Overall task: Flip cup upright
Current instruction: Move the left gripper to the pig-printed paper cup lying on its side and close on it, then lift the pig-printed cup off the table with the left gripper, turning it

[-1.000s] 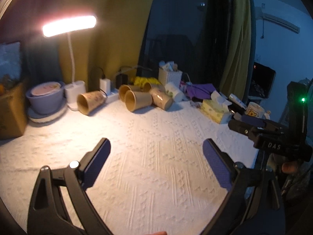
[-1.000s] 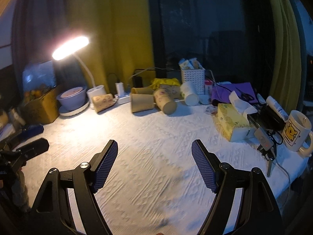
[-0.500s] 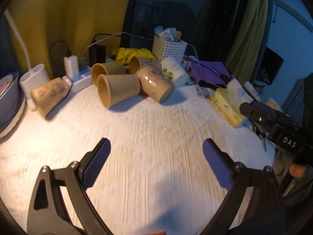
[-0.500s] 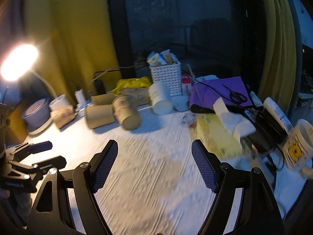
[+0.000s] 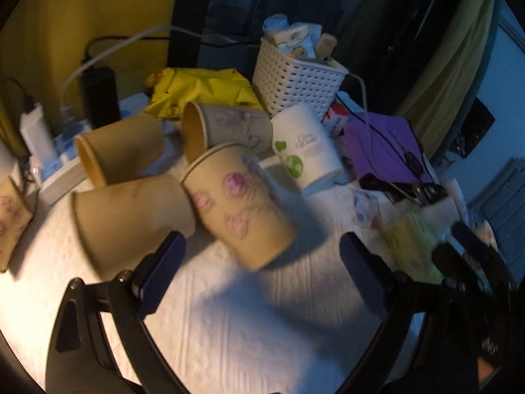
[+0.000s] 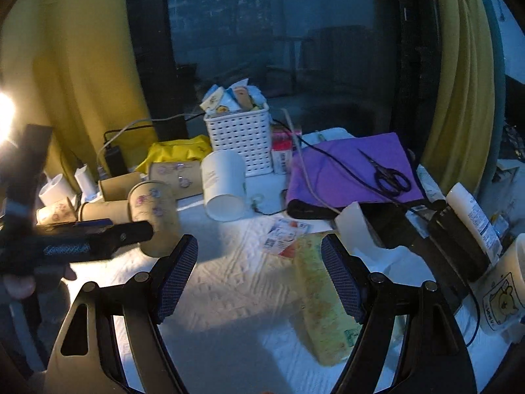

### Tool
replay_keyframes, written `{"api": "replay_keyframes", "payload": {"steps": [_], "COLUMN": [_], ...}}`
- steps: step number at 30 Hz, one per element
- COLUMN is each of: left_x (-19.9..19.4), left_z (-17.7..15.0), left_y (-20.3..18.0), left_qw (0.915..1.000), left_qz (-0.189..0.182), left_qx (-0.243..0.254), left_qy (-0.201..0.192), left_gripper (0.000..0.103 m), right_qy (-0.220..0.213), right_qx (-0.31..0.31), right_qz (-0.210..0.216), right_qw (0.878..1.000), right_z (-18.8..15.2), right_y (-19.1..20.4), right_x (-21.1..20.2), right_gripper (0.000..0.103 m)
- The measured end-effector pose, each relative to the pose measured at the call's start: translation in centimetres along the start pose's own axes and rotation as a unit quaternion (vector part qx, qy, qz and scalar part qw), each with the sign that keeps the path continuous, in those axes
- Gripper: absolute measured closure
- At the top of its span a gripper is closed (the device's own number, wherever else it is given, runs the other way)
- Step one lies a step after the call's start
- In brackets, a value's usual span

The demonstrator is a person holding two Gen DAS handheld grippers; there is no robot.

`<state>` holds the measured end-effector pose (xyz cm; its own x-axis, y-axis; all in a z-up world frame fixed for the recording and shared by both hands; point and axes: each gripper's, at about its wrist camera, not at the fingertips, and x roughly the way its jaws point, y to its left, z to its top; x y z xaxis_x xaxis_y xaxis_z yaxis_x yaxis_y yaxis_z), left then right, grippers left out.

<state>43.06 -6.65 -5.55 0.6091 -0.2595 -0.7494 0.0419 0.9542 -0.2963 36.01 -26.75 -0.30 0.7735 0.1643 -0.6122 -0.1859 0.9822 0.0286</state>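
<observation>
Several paper cups lie on their sides on the white tablecloth. A tan cup with pink flowers (image 5: pixel 241 203) lies just beyond my left gripper (image 5: pixel 262 272), which is open and empty. A plain tan cup (image 5: pixel 131 216) lies to its left, another plain cup (image 5: pixel 119 152) and a flowered cup (image 5: pixel 226 128) behind, and a white cup with a green print (image 5: pixel 305 149) to the right. In the right wrist view my right gripper (image 6: pixel 259 279) is open and empty; the pink-flowered cup (image 6: pixel 154 210) and the white cup (image 6: pixel 224 185) lie ahead, and the left gripper (image 6: pixel 98 236) shows at left.
A white basket (image 6: pixel 241 141) stands behind the cups, with a yellow bag (image 5: pixel 200 88) and power strip (image 5: pixel 52 170). A purple cloth (image 6: pixel 354 167) carries scissors (image 6: pixel 388 175). A yellow tissue pack (image 6: pixel 323 298) lies under the right gripper; a mug (image 6: pixel 505 292) is at far right.
Both grippers have moved forward toward the cluster of cups, which now look much larger. The left gripper is close behind the pink-flowered cup. Both stay open.
</observation>
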Motion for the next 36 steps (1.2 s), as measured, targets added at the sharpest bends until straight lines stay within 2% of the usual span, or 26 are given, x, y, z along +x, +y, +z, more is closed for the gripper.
{"api": "replay_keyframes", "payload": {"steps": [9,11,12,22,28,36], "left_x": [3.7,4.1,4.3,3.4,0.1,-7.2], "left_z": [1.6,1.5,1.6,0.5,-1.0,-5.1], "left_y": [-0.2,-0.4,-0.4,-0.5,-1.2,-1.2], "left_qw": [0.9994,0.9992,0.9991,0.9994,0.9993,0.9976], "left_qz": [0.03,0.032,0.031,0.015,-0.01,-0.04], "left_qx": [-0.005,-0.002,-0.005,0.01,0.029,0.056], "left_qy": [0.017,0.023,0.028,0.029,0.021,-0.002], "left_gripper": [0.008,0.02,0.03,0.036,0.037,0.037], "right_qy": [-0.007,-0.007,-0.006,-0.008,-0.016,-0.025], "right_qx": [-0.005,-0.004,-0.004,-0.005,-0.01,-0.016], "right_qz": [-0.01,-0.01,-0.01,-0.012,-0.015,-0.005], "right_qw": [1.0,1.0,1.0,1.0,1.0,1.0], "right_z": [0.2,0.2,0.1,-0.2,-0.3,-1.5], "right_y": [-0.6,-0.7,-0.6,-0.3,0.3,2.3], "right_x": [-0.3,-0.3,-0.3,-1.4,-3.4,-7.4], "right_gripper": [0.023,0.023,0.023,0.023,0.023,0.023]}}
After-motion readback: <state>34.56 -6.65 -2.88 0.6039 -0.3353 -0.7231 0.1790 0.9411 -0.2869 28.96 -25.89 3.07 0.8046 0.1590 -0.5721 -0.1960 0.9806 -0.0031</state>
